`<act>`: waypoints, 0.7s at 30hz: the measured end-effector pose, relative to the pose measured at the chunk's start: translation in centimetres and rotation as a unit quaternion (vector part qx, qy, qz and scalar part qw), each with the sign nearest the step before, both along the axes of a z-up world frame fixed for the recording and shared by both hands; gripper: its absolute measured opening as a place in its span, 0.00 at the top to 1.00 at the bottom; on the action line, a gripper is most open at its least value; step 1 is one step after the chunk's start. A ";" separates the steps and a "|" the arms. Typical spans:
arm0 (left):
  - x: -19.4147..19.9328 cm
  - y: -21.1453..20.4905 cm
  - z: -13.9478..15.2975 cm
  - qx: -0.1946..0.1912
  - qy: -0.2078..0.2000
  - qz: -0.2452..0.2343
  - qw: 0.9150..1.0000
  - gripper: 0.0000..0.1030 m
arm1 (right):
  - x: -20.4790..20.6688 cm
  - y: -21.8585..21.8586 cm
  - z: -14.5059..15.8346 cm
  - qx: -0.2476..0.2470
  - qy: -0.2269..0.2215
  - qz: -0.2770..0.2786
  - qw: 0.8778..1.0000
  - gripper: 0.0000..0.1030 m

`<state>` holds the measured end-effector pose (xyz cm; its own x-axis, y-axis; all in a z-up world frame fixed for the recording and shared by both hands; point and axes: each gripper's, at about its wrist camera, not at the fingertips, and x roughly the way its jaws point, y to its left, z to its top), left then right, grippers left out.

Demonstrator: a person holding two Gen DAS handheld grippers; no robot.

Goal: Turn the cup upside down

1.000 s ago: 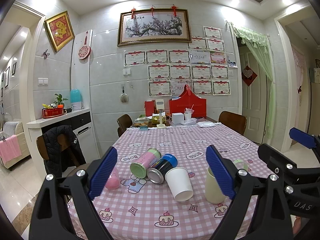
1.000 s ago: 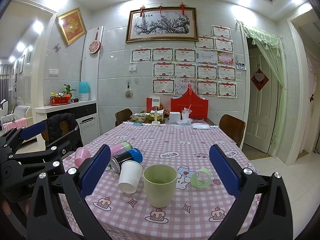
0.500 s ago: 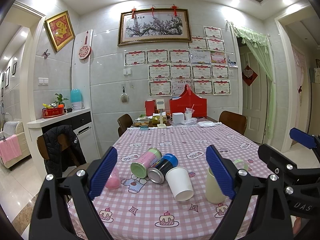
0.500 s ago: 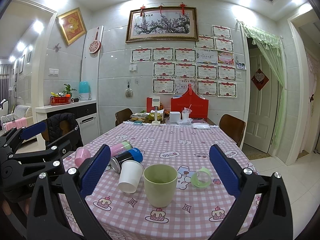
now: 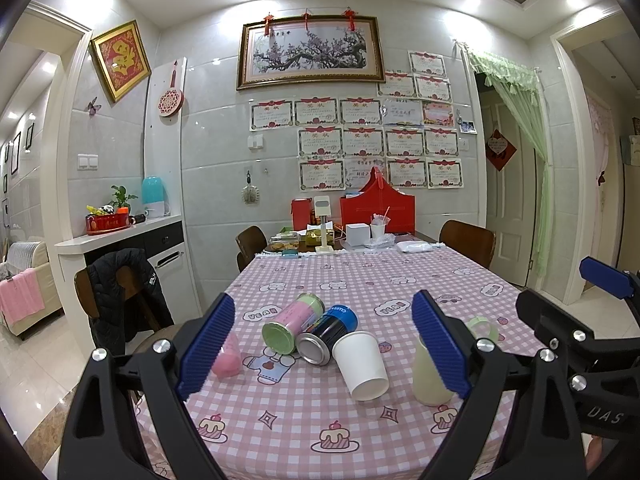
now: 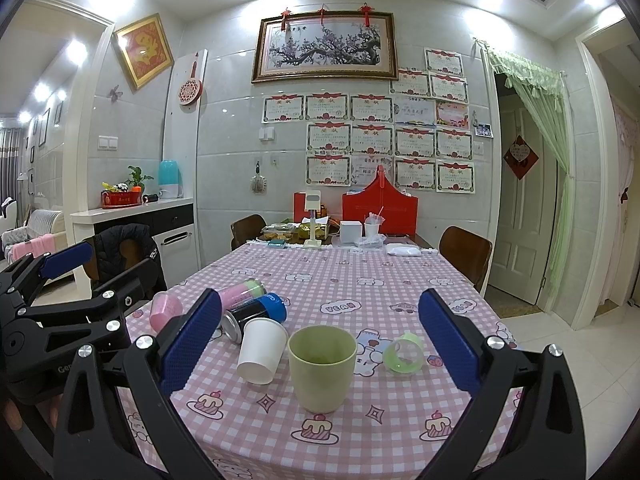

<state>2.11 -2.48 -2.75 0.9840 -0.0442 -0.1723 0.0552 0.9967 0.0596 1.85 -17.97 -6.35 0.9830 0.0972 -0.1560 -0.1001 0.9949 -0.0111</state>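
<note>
Cup point(image 6: 322, 368), pale green, stands upright and mouth-up near the front edge of the surface point(image 6: 360, 280), which wears a pink checked cloth printed with little cakes. In the right wrist view it sits between the 2 blue pads of the right hand-held gripper point(image 6: 320, 342), whose jaws are spread wide and touch nothing; the cup lies beyond them, apart from both pads. In the left wrist view the same cup point(image 5: 426, 376) shows partly hidden behind the right-side pad of the left hand-held gripper point(image 5: 322, 346), which is likewise spread wide and grasps nothing.

Just left of the cup a white paper cup point(image 6: 262, 350) lies on its side, open end toward the cameras. Behind it, touching or nearly so, rest 2 cans on their sides: a dark one with a blue end point(image 6: 256, 314) and a pink one with a green end point(image 6: 242, 290). A small pink cup point(image 6: 165, 310) lies further left, near the surface's edge. To the right of the green cup a small translucent green cup point(image 6: 403, 356) lies tipped over. At the far end of the surface stands a red box point(image 6: 380, 210) among other clutter too small to name.
</note>
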 end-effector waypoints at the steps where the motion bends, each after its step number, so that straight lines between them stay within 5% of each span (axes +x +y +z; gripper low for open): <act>1: 0.0 0.0 0.0 0.000 0.000 0.000 1.000 0.14 | 0.0 0.0 0.0 0.000 0.000 0.000 1.000 0.08; 21: 0.0 0.6 -0.3 0.000 0.003 0.001 1.000 0.14 | 0.2 0.2 -0.3 -0.001 0.003 0.001 1.000 0.08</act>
<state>2.12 -1.90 -3.01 0.9832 -0.0425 -0.1774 0.0536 0.9969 0.0583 2.01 -17.74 -6.70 0.9817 0.0984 -0.1628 -0.1016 0.9948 -0.0116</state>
